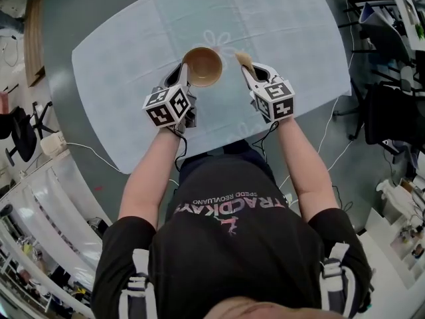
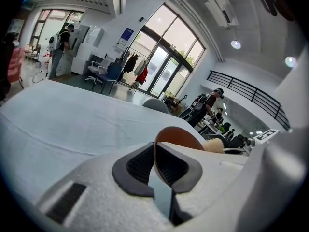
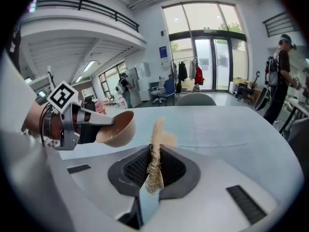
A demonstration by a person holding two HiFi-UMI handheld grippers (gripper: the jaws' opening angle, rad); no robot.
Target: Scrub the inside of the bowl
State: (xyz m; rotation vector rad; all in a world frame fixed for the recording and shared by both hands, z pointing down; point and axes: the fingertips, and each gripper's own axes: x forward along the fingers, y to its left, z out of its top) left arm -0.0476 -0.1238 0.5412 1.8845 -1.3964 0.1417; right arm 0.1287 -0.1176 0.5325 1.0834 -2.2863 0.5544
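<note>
Two grippers engaged: your left gripper (image 1: 184, 75) clamps the wooden bowl (image 1: 202, 66) by its rim; your right gripper (image 1: 249, 74) pinches a fibre scrubber (image 1: 242, 59) just beside it.

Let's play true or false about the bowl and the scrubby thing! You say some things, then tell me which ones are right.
1. The left gripper holds the brown bowl by its rim. True.
2. The right gripper holds nothing. False: its jaws are shut on a tan, stringy scrubber.
3. The scrubber is down inside the bowl. False: it is beside the bowl, outside the rim.
4. The bowl is full of soup. False: the head view shows it empty.
5. A pale cloth is spread out below the bowl. True.
</note>
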